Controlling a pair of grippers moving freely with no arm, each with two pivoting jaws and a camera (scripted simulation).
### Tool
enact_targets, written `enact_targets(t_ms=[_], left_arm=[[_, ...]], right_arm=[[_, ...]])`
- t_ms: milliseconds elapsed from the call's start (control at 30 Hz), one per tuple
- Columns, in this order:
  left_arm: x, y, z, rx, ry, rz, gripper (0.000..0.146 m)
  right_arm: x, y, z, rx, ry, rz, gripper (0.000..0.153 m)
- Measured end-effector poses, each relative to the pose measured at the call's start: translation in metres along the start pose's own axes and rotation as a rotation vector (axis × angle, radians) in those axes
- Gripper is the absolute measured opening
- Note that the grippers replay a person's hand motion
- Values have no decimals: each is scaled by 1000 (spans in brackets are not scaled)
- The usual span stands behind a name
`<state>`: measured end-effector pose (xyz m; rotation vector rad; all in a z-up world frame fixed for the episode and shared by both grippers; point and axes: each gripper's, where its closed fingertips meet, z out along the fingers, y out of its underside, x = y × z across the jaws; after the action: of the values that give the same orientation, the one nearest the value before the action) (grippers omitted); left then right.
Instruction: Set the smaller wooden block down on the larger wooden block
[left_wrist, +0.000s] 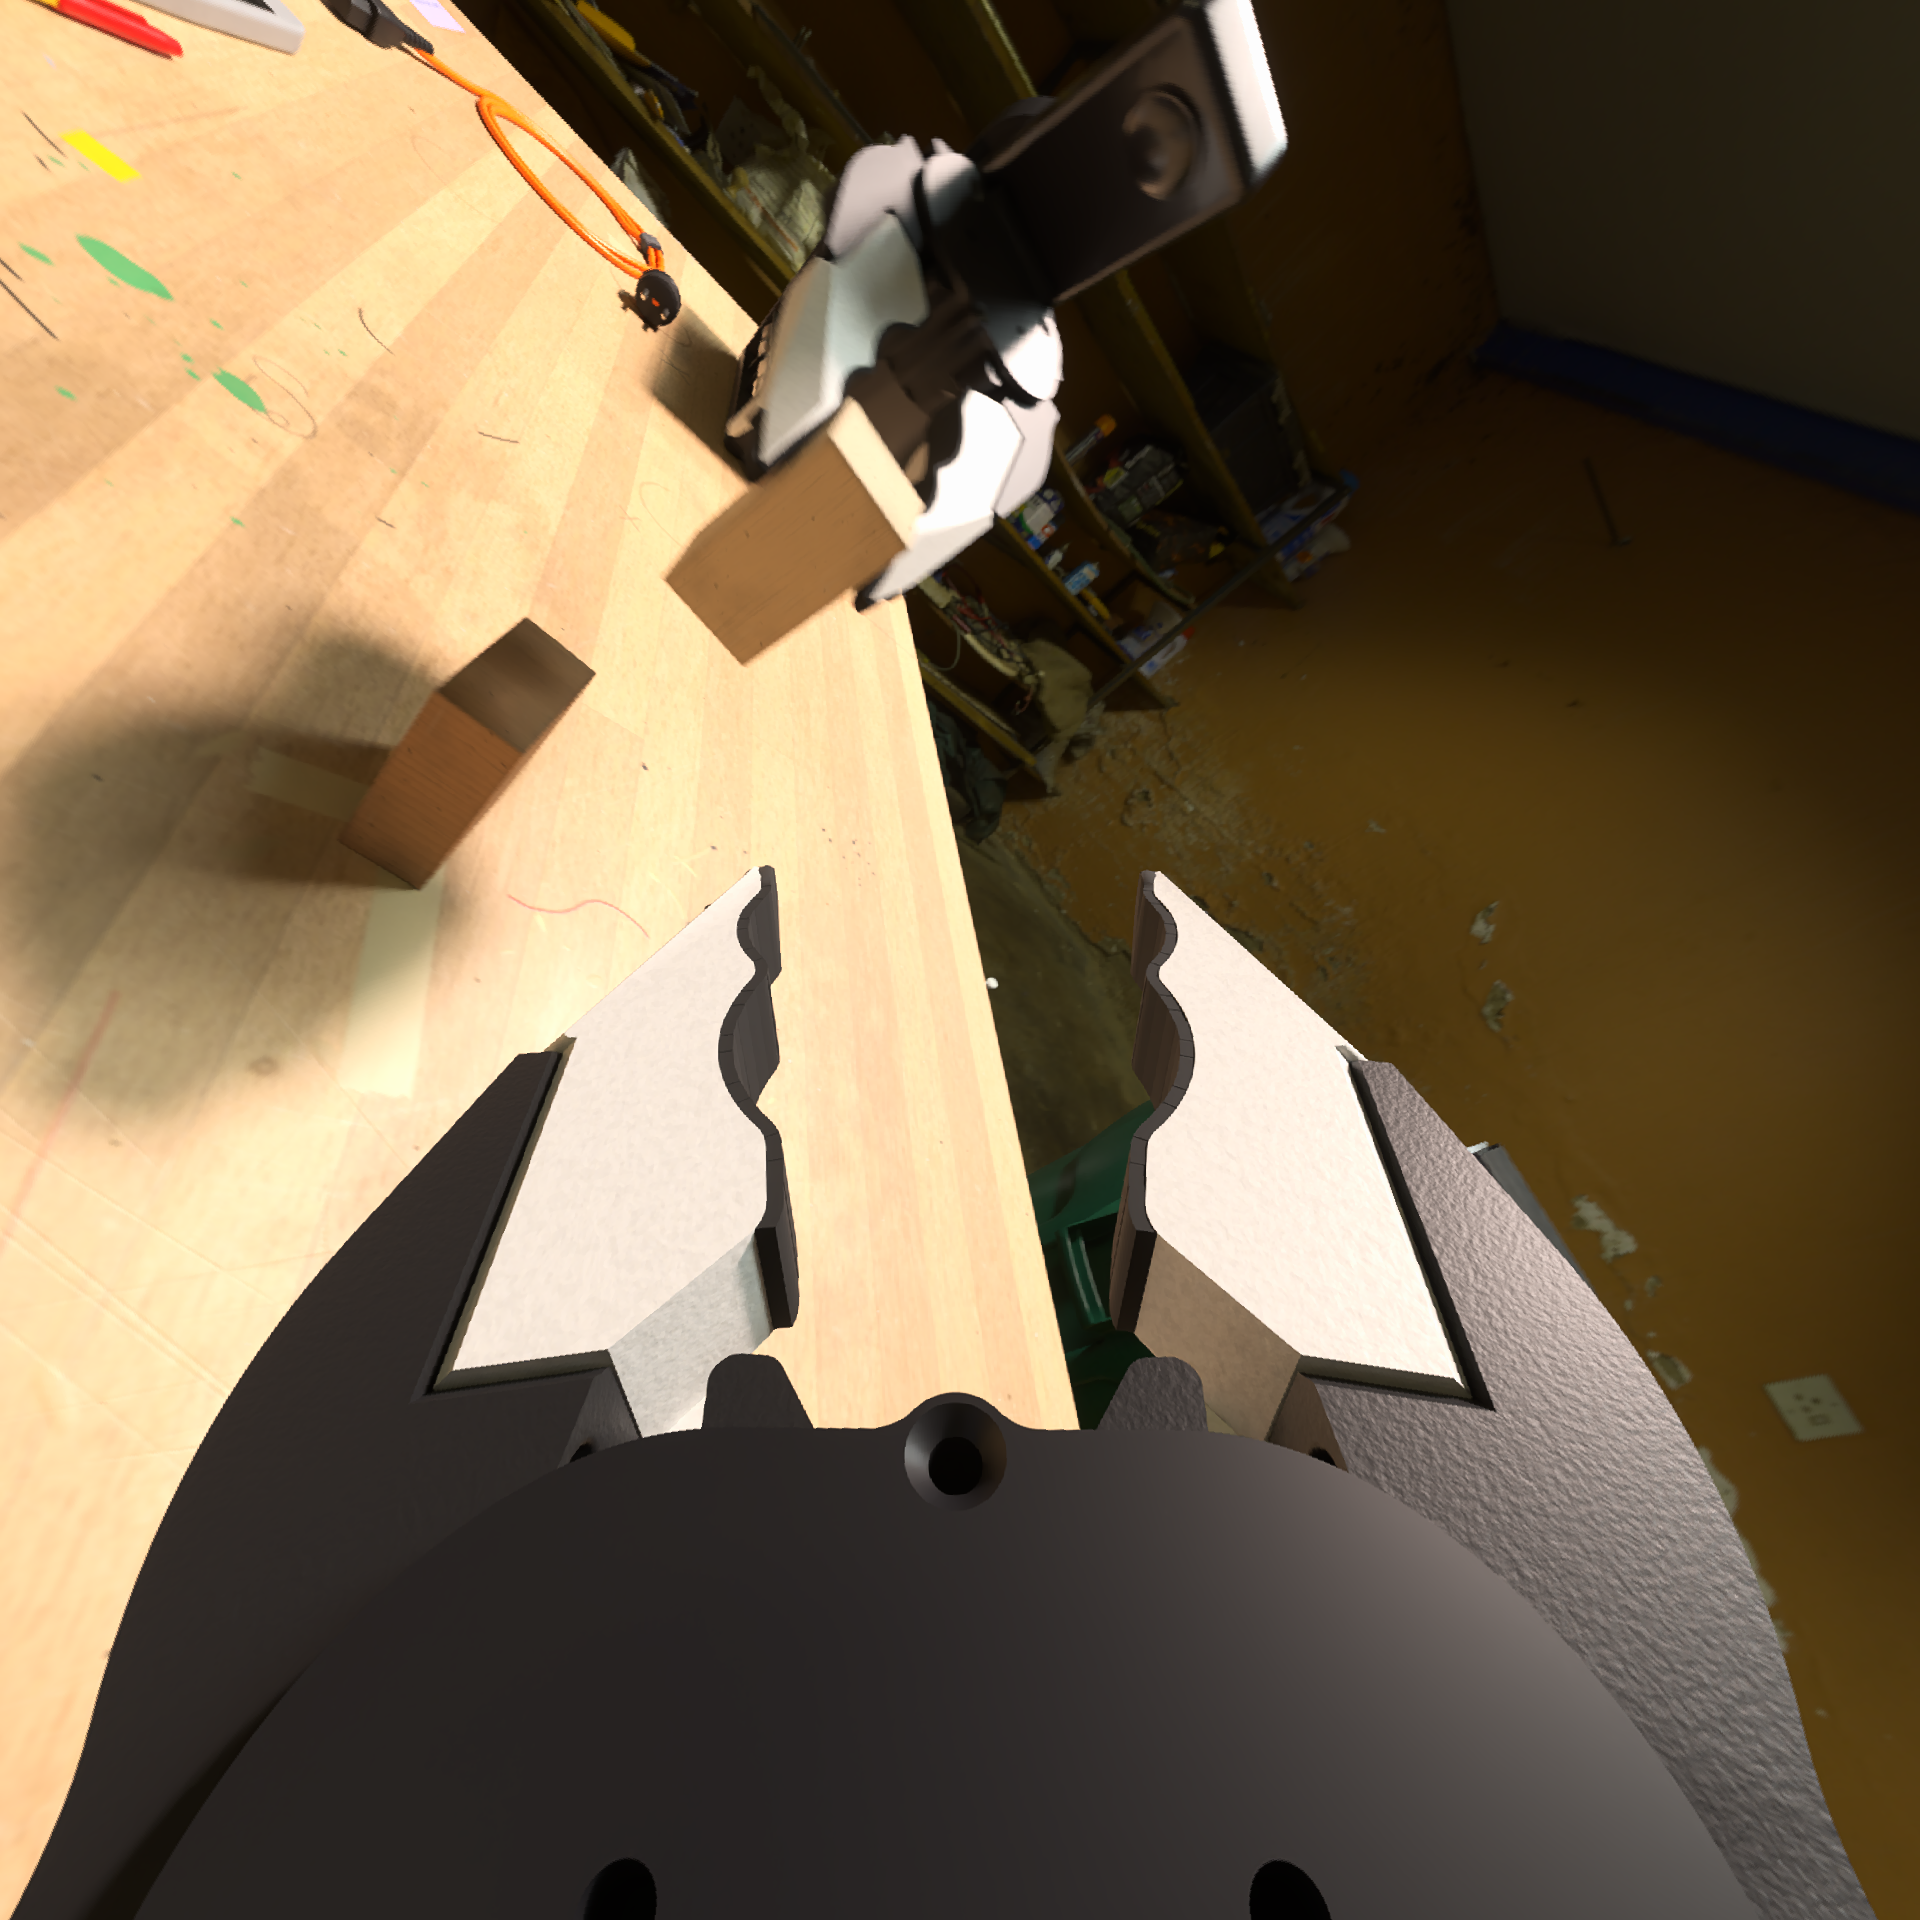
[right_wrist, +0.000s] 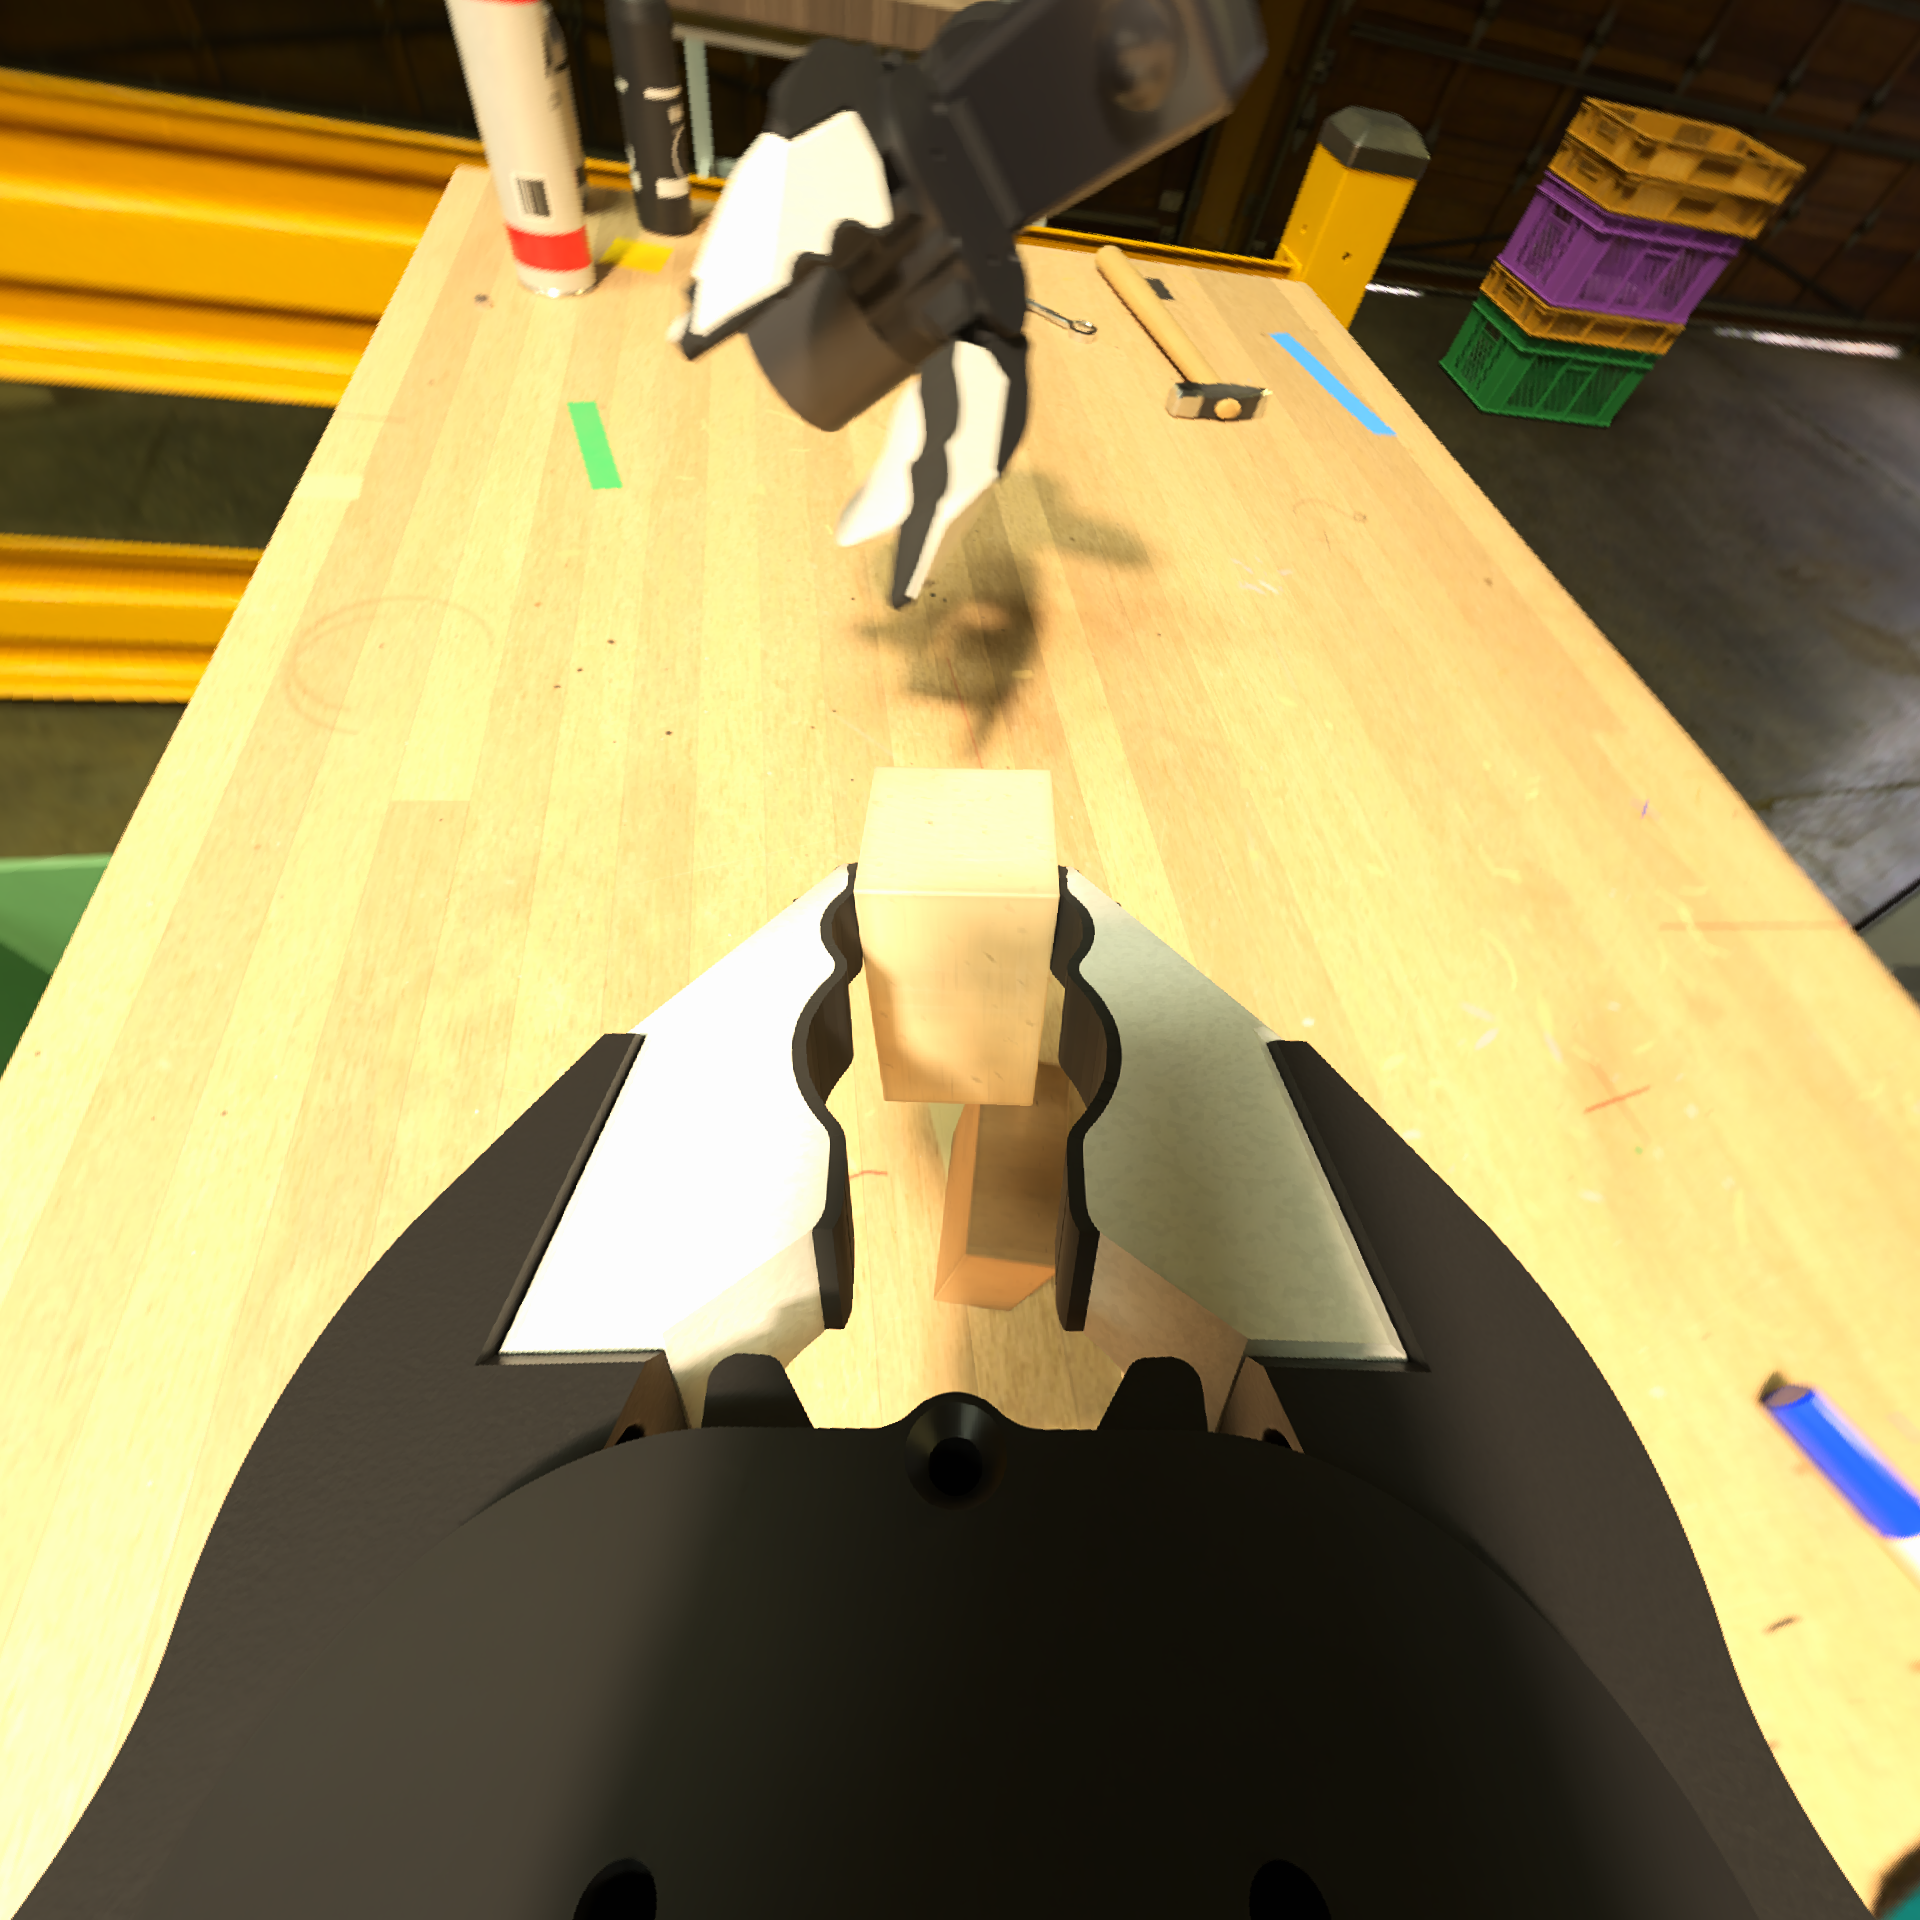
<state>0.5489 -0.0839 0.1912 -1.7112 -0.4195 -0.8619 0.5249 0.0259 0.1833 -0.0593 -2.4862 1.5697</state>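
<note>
The right hand-held gripper (right_wrist: 956, 894) pinches the pale wooden block (right_wrist: 954, 935) above the surface (right_wrist: 416, 935); the left hand-held gripper (left_wrist: 956, 883) gapes empty near the surface's edge, with the darker wooden block (left_wrist: 457, 758) resting nearby.

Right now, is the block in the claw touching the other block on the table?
Apart. In the left wrist view, the light wooden block held by the right gripper hangs in the air, with bare table showing between it and the darker wooden block.

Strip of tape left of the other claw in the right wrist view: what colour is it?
Green, lying flat on the wooden bench; the right wrist view shows it best.
</note>
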Motion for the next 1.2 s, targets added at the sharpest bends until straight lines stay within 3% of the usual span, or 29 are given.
enact_targets(t_ms=[333,1200], left_arm=[[-9,47,11,-32,13,-51,66],[-7,72,27,-98,42,-45,61]], right_arm=[[29,46,9,94,55,201,36],[30,62,23,143,44,246,36]])
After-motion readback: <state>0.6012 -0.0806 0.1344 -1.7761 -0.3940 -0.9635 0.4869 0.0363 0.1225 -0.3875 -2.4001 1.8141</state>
